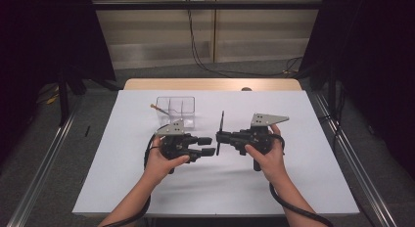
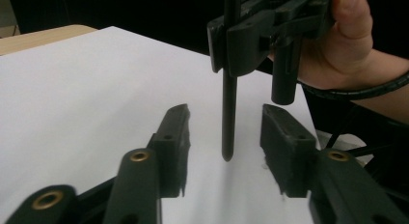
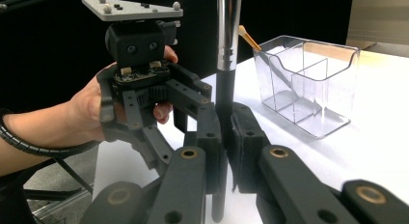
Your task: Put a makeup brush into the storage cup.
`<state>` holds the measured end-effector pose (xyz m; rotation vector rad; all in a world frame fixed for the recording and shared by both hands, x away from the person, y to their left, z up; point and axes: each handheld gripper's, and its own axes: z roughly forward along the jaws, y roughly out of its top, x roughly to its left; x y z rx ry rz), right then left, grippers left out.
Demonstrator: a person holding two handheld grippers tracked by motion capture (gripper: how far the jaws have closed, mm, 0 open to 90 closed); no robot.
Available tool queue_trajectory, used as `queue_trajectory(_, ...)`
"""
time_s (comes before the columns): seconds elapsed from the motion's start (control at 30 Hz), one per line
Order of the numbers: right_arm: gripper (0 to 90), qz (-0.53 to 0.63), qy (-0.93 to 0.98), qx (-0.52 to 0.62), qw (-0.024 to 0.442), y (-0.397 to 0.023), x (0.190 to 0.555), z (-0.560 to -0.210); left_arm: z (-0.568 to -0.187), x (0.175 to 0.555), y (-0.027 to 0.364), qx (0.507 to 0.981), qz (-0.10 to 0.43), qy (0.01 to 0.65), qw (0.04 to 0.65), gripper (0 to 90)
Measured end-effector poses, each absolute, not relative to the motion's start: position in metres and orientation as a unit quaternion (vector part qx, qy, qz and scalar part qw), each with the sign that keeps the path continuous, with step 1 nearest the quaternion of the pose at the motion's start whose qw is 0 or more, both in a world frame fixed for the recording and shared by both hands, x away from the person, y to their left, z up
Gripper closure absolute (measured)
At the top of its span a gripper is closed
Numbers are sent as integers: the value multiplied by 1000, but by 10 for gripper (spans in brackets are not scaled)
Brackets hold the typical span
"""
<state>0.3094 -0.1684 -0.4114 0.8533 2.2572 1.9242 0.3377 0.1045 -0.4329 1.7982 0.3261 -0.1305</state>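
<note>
The white table (image 1: 215,188) is brightly and evenly lit from above, while the room around it falls off into deep black at both sides. Shadows on the table are soft and faint, pooling just under the hands. In the left gripper view the near jaws are blurred and the tabletop is nearly washed out. In the right gripper view the clear plastic organizer (image 3: 308,84), beyond the table's near edge, catches pale glare, perhaps from overhead lamps.

Two bare forearms, no sleeves, each hand carrying a black gripper: left gripper (image 1: 208,146), right gripper (image 1: 220,137). Each has a grey triangular plate with small screws on top, brass-coloured rivets along its jaws, and a black ribbed cable trailing back.
</note>
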Motion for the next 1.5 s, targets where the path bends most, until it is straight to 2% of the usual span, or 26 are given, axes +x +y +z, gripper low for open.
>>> queue_trajectory(0.17,846,621,733,277,28,-167,309,-413,-426,338,106,775,-53,146,612,354)
queue_trajectory(0.37,846,621,734,272,29,-166,308,-414,-421,339,104,775,-39,139,615,126)
queue_trajectory(0.5,846,620,736,270,30,-165,308,-414,-418,340,101,775,-35,142,615,64)
queue_trajectory(0.67,846,620,737,268,30,-164,307,-415,-412,341,100,768,-35,140,624,46)
queue_trajectory(0.93,846,621,738,263,29,-161,307,-416,-402,345,95,762,-35,133,633,36)
queue_trajectory(1.2,846,621,739,258,29,-158,306,-416,-398,351,91,757,-33,139,637,74)
queue_trajectory(1.5,846,616,744,257,28,-156,306,-416,-393,351,90,750,-55,121,648,377)
